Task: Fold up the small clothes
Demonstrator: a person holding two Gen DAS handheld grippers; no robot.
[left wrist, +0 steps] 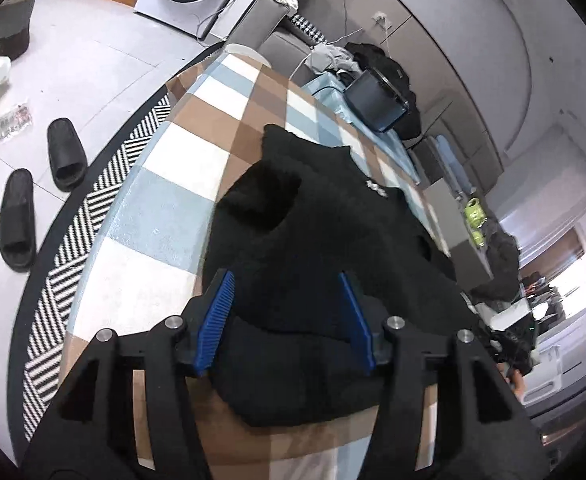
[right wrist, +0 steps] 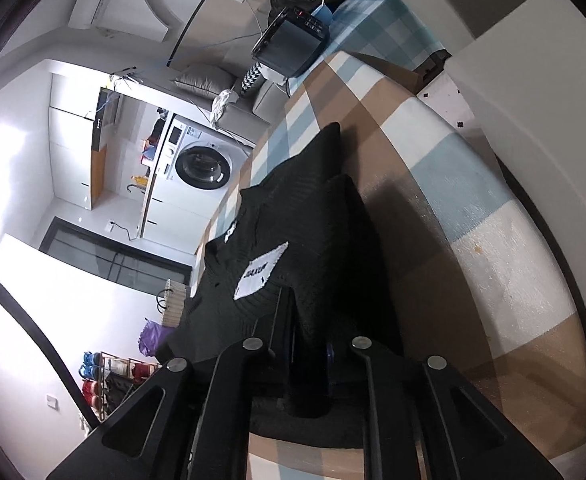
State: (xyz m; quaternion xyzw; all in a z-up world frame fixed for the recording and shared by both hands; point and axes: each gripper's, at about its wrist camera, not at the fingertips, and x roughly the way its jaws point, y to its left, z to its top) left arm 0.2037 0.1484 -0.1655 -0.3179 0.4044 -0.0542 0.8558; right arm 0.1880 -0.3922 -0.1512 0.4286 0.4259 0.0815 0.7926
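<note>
Two grippers work one black sweater [left wrist: 333, 240]: left gripper [left wrist: 285, 280] spread apart over it, right gripper [right wrist: 305, 320] clamping its edge (white label [right wrist: 259, 270] adjacent).

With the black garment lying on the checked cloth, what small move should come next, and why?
Probably the right hand-held gripper should also let go and draw back. Its jaws look closed on a fold of the black garment, while the left hand-held gripper already stands open with its blue pads apart over the fabric. The garment lies bunched on the checked cloth, so it likely needs a fresh grip.
</note>
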